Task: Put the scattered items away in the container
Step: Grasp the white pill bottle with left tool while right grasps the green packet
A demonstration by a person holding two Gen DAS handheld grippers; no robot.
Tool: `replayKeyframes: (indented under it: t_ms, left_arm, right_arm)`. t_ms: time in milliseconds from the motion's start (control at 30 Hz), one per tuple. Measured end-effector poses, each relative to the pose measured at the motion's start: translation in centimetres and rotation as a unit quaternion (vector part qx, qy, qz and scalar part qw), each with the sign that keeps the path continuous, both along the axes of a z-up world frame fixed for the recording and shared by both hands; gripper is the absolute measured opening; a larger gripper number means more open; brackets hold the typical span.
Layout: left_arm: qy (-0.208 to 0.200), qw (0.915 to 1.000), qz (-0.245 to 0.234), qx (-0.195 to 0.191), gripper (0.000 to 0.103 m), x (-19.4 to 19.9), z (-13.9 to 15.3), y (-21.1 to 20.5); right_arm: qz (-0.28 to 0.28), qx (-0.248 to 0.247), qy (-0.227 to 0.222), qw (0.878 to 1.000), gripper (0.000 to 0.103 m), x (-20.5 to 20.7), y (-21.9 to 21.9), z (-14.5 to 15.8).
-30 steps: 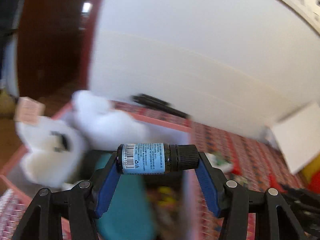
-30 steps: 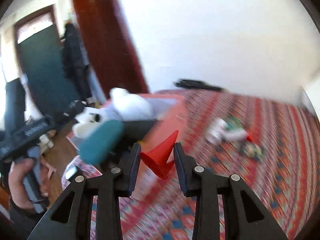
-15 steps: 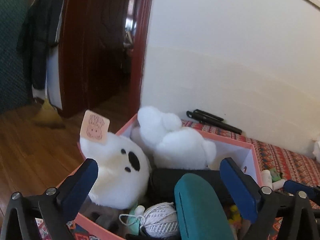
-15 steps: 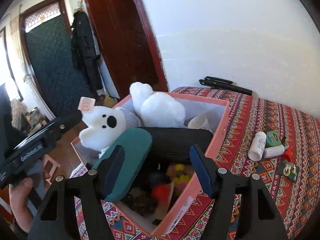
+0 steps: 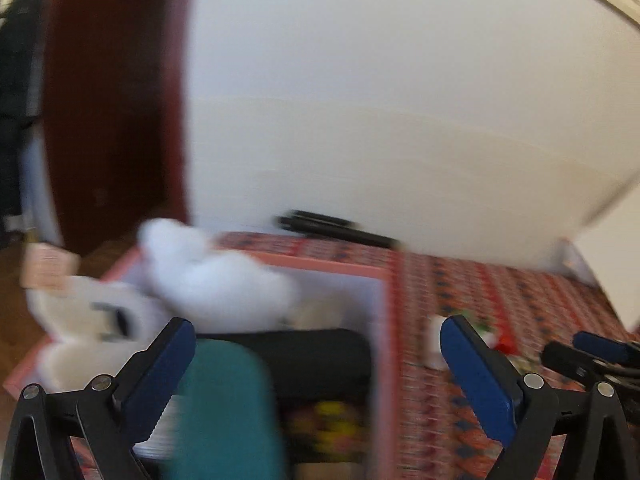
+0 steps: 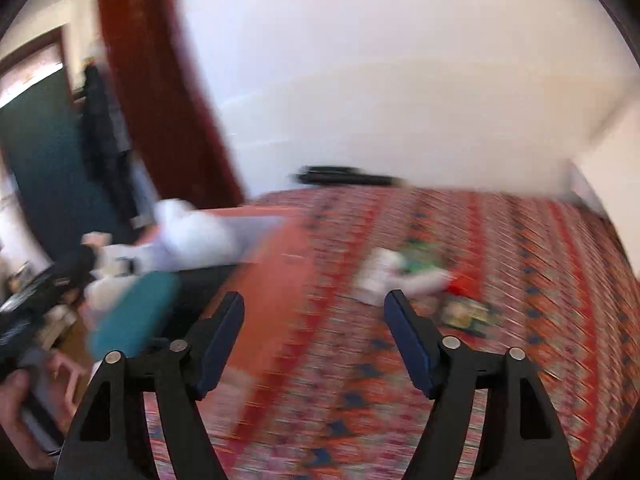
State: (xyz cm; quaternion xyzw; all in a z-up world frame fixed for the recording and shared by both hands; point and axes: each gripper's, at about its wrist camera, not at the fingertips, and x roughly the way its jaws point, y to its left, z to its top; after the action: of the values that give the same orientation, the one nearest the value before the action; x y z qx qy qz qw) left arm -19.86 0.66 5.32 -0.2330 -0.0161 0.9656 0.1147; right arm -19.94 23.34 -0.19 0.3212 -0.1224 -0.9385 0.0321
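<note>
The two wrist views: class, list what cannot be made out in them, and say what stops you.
- Right wrist view: the small items on the patterned cloth are smeared by motion blur; kinds unreadable.
- Left wrist view: the box contents are blurred, and the teal case covers what lies beneath.
- Left wrist view: the right gripper is cut off by the edge.

Motion-blurred box contents [image 5: 320, 420], unidentifiable

Your left gripper [image 5: 318, 354] points forward and slightly downward with its blue-padded jaws spread wide and nothing between them — your right gripper [image 6: 314, 322] tilts more steeply downward, its jaws opening and likewise empty — while your left hand [image 6: 18, 412] grips the handle.
</note>
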Motion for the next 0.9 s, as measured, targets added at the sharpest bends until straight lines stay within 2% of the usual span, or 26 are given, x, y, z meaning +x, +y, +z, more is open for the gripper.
replayKeyframes:
  t_ms: [100,167,267,400,467,533,567,600,633,667,700,733,767,800,833,867,900]
  left_arm:
    - [-0.027,0.9972,-0.069,-0.004,0.101,-0.4,-1.8,5.5]
    - [-0.054,0.9923,-0.111,-0.008,0.101,-1.5,-3.6,9.6]
    - [-0.086,0.9859,-0.142,-0.020,0.101,-4.5,-5.7,14.4]
    - [-0.135,0.9809,-0.132,-0.048,0.101,-10.3,-9.6,18.6]
    - [-0.181,0.9754,-0.122,-0.030,0.101,-14.5,-12.5,19.0]
    - [-0.213,0.9710,-0.107,-0.021,0.101,-17.2,-14.8,18.9]
    - [-0.228,0.9689,-0.094,-0.021,0.101,-18.7,-16.3,19.0]
    - [-0.235,0.9679,-0.086,-0.024,0.101,-19.7,-17.3,19.0]
    - [-0.244,0.9660,-0.081,-0.023,0.100,-20.7,-18.5,19.2]
    - [-0.253,0.9636,-0.085,-0.015,0.100,-21.5,-19.5,19.5]
    - [-0.250,0.9638,-0.094,0.002,0.100,-21.9,-19.9,19.5]
    - [-0.238,0.9663,-0.098,0.009,0.095,-22.0,-20.0,19.6]
    - [-0.230,0.9674,-0.105,0.017,0.078,-21.8,-19.9,19.7]
    - [-0.228,0.9665,-0.114,0.029,0.064,-21.5,-19.7,19.8]
    - [-0.227,0.9674,-0.109,0.029,0.052,-21.1,-19.5,19.7]
    - [-0.225,0.9692,-0.099,0.024,0.044,-20.5,-19.1,19.5]
    - [-0.229,0.9684,-0.095,0.027,0.044,-19.7,-18.7,19.3]
  right_arm:
    - [-0.038,0.003,-0.046,0.998,0.077,-0.6,4.9,-3.7]
    - [-0.055,0.015,-0.072,0.996,0.077,-1.3,7.4,-6.4]
    - [-0.056,0.029,-0.096,0.993,0.077,-3.4,9.2,-9.5]
    - [-0.011,0.075,-0.118,0.990,0.077,-7.9,9.5,-12.9]
    - [0.000,0.109,-0.125,0.986,0.078,-9.9,9.7,-14.4]
    - [0.020,0.133,-0.124,0.983,0.087,-11.8,10.2,-15.8]
    - [0.034,0.137,-0.121,0.983,0.098,-12.6,10.4,-16.1]
    - [0.048,0.135,-0.120,0.982,0.103,-13.1,10.5,-16.2]
    - [0.065,0.131,-0.120,0.982,0.103,-13.6,10.7,-16.2]
    - [0.081,0.134,-0.118,0.981,0.099,-13.9,10.7,-16.2]
    - [0.092,0.143,-0.115,0.979,0.086,-13.9,10.6,-16.1]
    - [0.099,0.146,-0.112,0.978,0.076,-13.7,10.6,-15.9]
    - [0.103,0.144,-0.110,0.978,0.052,-13.4,10.7,-15.7]
    - [0.104,0.141,-0.110,0.978,0.047,-13.0,10.9,-15.6]
    - [0.105,0.136,-0.113,0.979,0.047,-12.5,11.0,-15.4]
    - [0.106,0.128,-0.117,0.979,0.047,-11.8,11.2,-15.2]
    - [0.108,0.120,-0.120,0.980,0.047,-11.1,11.4,-14.8]
